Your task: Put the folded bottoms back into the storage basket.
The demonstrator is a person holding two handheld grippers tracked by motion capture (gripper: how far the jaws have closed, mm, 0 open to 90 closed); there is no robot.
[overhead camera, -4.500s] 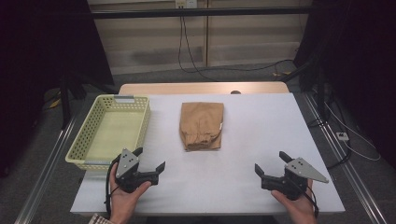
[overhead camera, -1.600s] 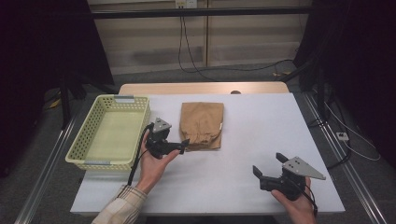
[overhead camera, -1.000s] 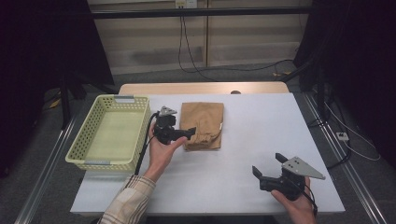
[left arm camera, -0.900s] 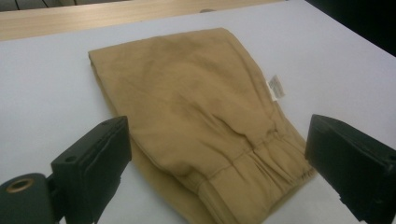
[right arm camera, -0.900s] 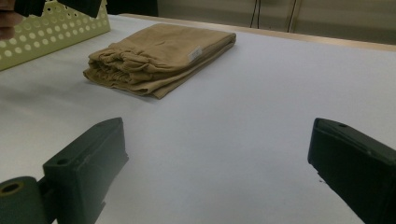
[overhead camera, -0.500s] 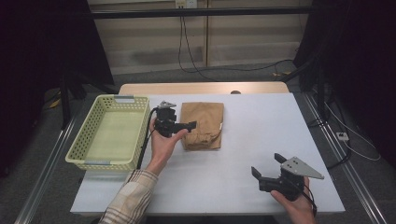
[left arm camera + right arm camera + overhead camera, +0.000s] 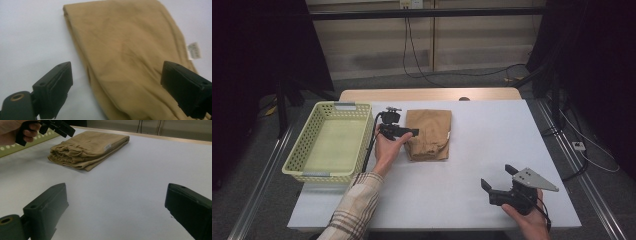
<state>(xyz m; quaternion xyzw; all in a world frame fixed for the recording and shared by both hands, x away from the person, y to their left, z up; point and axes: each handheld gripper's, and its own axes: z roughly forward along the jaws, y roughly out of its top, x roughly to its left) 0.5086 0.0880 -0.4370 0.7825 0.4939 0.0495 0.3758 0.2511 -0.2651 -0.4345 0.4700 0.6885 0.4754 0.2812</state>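
A folded tan garment [image 7: 428,133] lies flat in the middle of the white table [image 7: 492,145], with a small white label [image 7: 193,50] near one edge. My left gripper [image 7: 411,132] hovers at the garment's left edge, jaws pointing right over the fabric. In the left gripper view the left gripper [image 7: 116,72] is open, its jaws wide apart above the garment [image 7: 130,50], holding nothing. My right gripper [image 7: 497,177] stays near the front right of the table, open and empty. From the right gripper view, the right gripper [image 7: 117,191] faces the garment [image 7: 90,145] and the left gripper [image 7: 62,128] beyond.
A pale green mesh basket [image 7: 302,160] with nothing in it stands at the table's left side, just left of my left hand. A bare wooden strip [image 7: 427,95] runs along the table's far edge. Cables lie on the floor behind and to the right.
My left gripper has travelled from the front left of the table forward and right to the garment's left edge. The right gripper has barely shifted. The garment has not moved.
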